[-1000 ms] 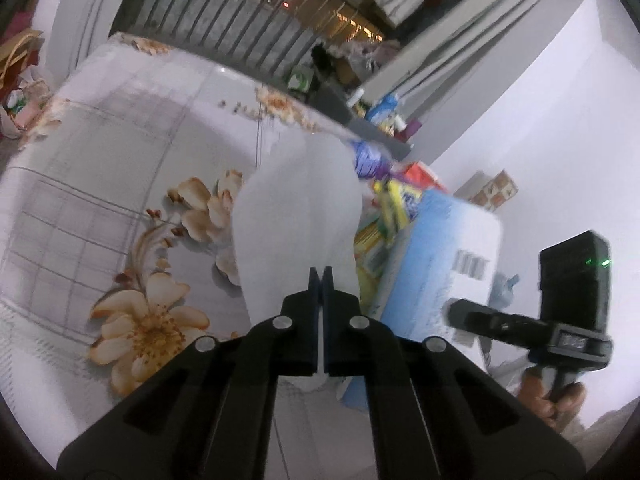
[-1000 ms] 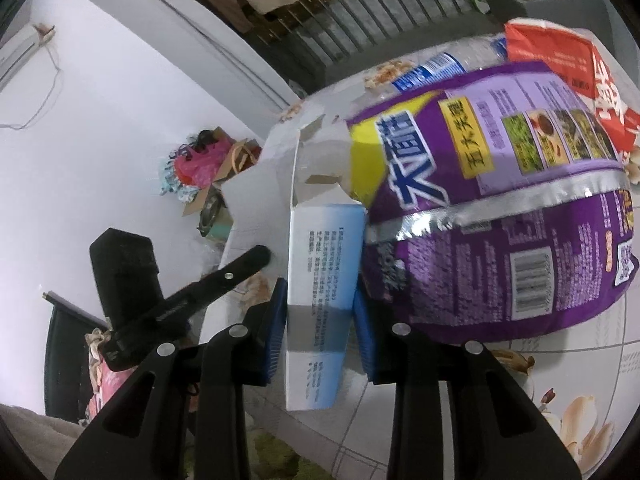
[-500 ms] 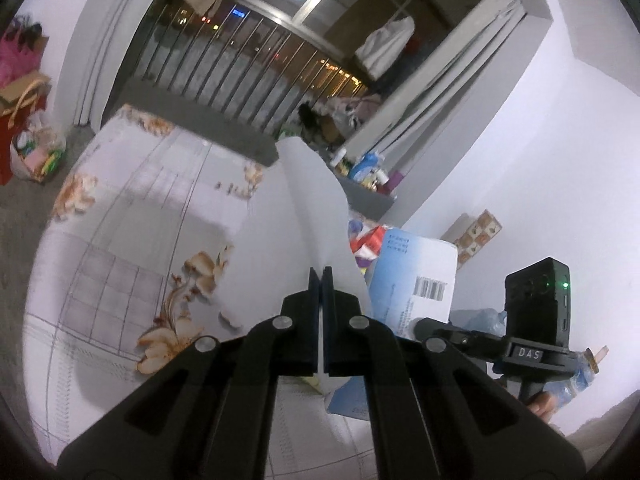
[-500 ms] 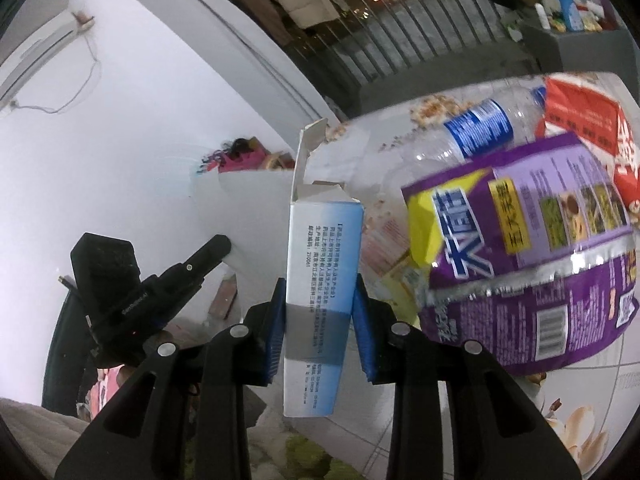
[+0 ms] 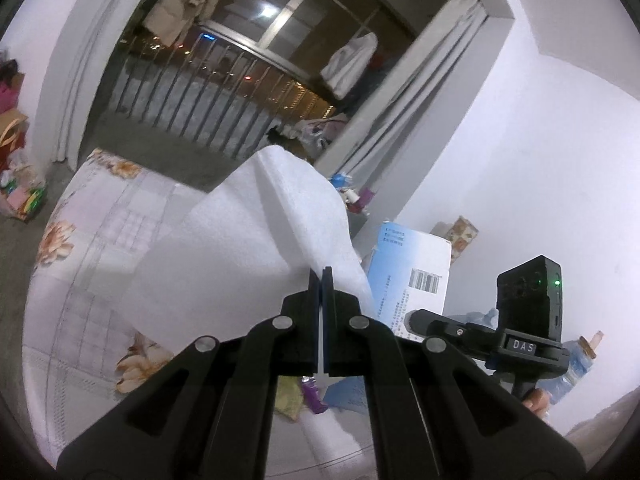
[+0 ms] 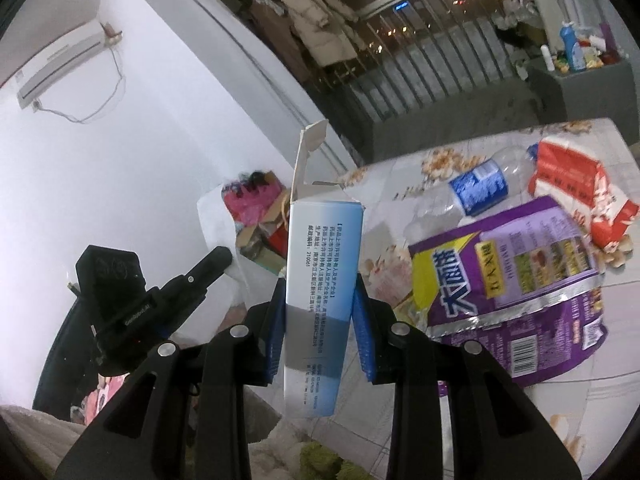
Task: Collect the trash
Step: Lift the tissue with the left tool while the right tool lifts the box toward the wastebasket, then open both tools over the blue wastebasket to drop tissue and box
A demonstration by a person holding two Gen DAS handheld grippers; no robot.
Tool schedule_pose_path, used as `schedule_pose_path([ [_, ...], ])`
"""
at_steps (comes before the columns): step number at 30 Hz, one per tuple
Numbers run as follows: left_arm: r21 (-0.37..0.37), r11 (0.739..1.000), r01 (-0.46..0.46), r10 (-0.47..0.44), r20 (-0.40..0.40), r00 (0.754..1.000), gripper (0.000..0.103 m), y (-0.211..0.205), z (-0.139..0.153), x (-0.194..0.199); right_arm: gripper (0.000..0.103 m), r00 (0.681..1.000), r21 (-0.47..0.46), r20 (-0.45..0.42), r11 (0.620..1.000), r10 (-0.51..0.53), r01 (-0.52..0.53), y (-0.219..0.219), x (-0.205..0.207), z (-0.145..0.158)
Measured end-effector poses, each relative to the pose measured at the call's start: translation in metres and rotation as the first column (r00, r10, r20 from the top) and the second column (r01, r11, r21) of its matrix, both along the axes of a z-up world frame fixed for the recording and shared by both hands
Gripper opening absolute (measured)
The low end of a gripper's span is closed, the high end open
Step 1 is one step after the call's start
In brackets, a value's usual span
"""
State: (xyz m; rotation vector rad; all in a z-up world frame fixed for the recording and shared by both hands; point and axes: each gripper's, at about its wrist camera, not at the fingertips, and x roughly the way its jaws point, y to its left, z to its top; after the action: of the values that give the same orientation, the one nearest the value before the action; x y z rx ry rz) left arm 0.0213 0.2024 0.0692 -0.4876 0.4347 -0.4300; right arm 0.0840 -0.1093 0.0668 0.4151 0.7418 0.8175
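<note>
My left gripper point(image 5: 321, 276) is shut on a white foam sheet point(image 5: 256, 240) and holds it above the floral table point(image 5: 72, 264). My right gripper point(image 6: 320, 292) is shut on a blue and white carton point(image 6: 322, 264) with its top flap open, held upright off the table; the carton also shows in the left wrist view point(image 5: 412, 276). On the table in the right wrist view lie a purple snack bag point(image 6: 516, 280), a clear bottle with a blue label point(image 6: 476, 188) and a red and white packet point(image 6: 576, 196).
The left gripper's body point(image 6: 132, 296) is at the left of the right wrist view, the right gripper's body point(image 5: 520, 320) at the right of the left one. A railing point(image 5: 192, 104), white walls and a cluttered ledge point(image 6: 580, 60) lie beyond. Bags point(image 6: 256, 216) sit on the floor.
Both grippers have risen from the table with their loads. The foam sheet and the carton are now higher, and the table and its trash look farther away.
</note>
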Motion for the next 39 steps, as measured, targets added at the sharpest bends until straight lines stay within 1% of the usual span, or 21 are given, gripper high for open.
schedule_pose_path([
  [6,0.008,0.996,0.087,-0.088,0.013,0.996,0.000,-0.028,0.013,0.015,0.031,0.996,0.032,0.040,0.997,-0.078,0.076,-0.037,-0.012,0.013],
  [12,0.002,0.973,0.229,-0.229,-0.016,0.973,0.000,-0.079,0.017,0.048,0.031,0.980,0.052,0.051,0.980,-0.194,0.191,-0.086,-0.025,0.016],
  [15,0.011,0.950,0.313,-0.312,-0.059,0.948,0.000,-0.115,0.012,0.069,0.031,0.962,0.070,0.045,0.962,-0.268,0.264,-0.117,-0.033,0.013],
  [17,0.017,0.927,0.375,-0.371,-0.106,0.922,0.000,-0.143,0.006,0.084,0.031,0.944,0.084,0.035,0.942,-0.329,0.325,-0.142,-0.042,0.007],
  [20,-0.001,0.884,0.467,-0.460,-0.178,0.870,0.000,-0.184,-0.003,0.106,0.031,0.911,0.097,0.014,0.908,-0.411,0.408,-0.172,-0.051,-0.001],
  [21,-0.003,0.873,0.488,-0.479,-0.193,0.856,0.000,-0.194,-0.004,0.113,0.031,0.894,0.098,0.005,0.890,-0.449,0.446,-0.186,-0.056,-0.005],
  [22,-0.004,0.853,0.522,-0.511,-0.212,0.833,0.000,-0.211,-0.006,0.120,0.031,0.876,0.098,0.001,0.872,-0.482,0.480,-0.197,-0.062,-0.008],
  [23,-0.003,0.836,0.549,-0.535,-0.227,0.814,0.000,-0.227,-0.008,0.124,0.031,0.850,0.094,-0.001,0.846,-0.527,0.525,-0.213,-0.069,-0.011],
  [24,0.001,0.812,0.584,-0.566,-0.243,0.788,0.000,-0.248,-0.010,0.132,0.031,0.831,0.089,-0.004,0.828,-0.556,0.554,-0.223,-0.073,-0.013],
  [26,0.016,0.768,0.640,-0.614,-0.264,0.743,0.000,-0.286,-0.013,0.137,0.031,0.777,0.074,-0.015,0.774,-0.629,0.629,-0.248,-0.084,-0.020],
  [27,0.024,0.752,0.659,-0.629,-0.275,0.728,0.000,-0.299,-0.014,0.139,0.031,0.731,0.065,-0.027,0.729,-0.682,0.682,-0.268,-0.092,-0.024],
  [28,0.034,0.722,0.691,-0.653,-0.295,0.698,0.000,-0.325,-0.016,0.144,0.031,0.705,0.062,-0.036,0.703,-0.708,0.709,-0.279,-0.096,-0.027],
  [29,0.039,0.699,0.714,-0.671,-0.310,0.674,0.000,-0.343,-0.017,0.146,0.031,0.662,0.057,-0.049,0.659,-0.748,0.750,-0.297,-0.103,-0.033],
  [30,0.042,0.678,0.734,-0.685,-0.326,0.651,0.000,-0.363,-0.021,0.148,0.031,0.633,0.051,-0.055,0.631,-0.772,0.774,-0.307,-0.107,-0.036],
  [32,0.046,0.622,0.782,-0.715,-0.373,0.591,0.000,-0.410,-0.032,0.155,0.031,0.537,0.002,-0.074,0.538,-0.840,0.843,-0.336,-0.116,-0.049],
  [33,0.046,0.606,0.794,-0.722,-0.389,0.573,0.000,-0.424,-0.040,0.155,0.031,0.502,-0.021,-0.083,0.505,-0.861,0.863,-0.345,-0.117,-0.054],
  [34,0.043,0.577,0.815,-0.731,-0.419,0.539,0.000,-0.449,-0.049,0.160,0.031,0.459,-0.046,-0.098,0.465,-0.883,0.884,-0.357,-0.119,-0.061],
  [36,0.029,0.541,0.841,-0.739,-0.461,0.491,0.000,-0.487,-0.064,0.162,0.031,0.385,-0.093,-0.135,0.398,-0.913,0.913,-0.383,-0.121,-0.079],
  [37,0.018,0.517,0.856,-0.744,-0.486,0.459,0.000,-0.512,-0.072,0.168,0.031,0.348,-0.114,-0.154,0.367,-0.925,0.923,-0.395,-0.122,-0.087],
  [38,0.012,0.501,0.865,-0.743,-0.506,0.437,0.000,-0.533,-0.080,0.174,0.031,0.320,-0.135,-0.169,0.343,-0.932,0.929,-0.405,-0.123,-0.095],
  [39,0.007,0.490,0.872,-0.739,-0.527,0.420,0.000,-0.557,-0.089,0.181,0.031,0.274,-0.160,-0.191,0.306,-0.942,0.939,-0.419,-0.124,-0.108],
])
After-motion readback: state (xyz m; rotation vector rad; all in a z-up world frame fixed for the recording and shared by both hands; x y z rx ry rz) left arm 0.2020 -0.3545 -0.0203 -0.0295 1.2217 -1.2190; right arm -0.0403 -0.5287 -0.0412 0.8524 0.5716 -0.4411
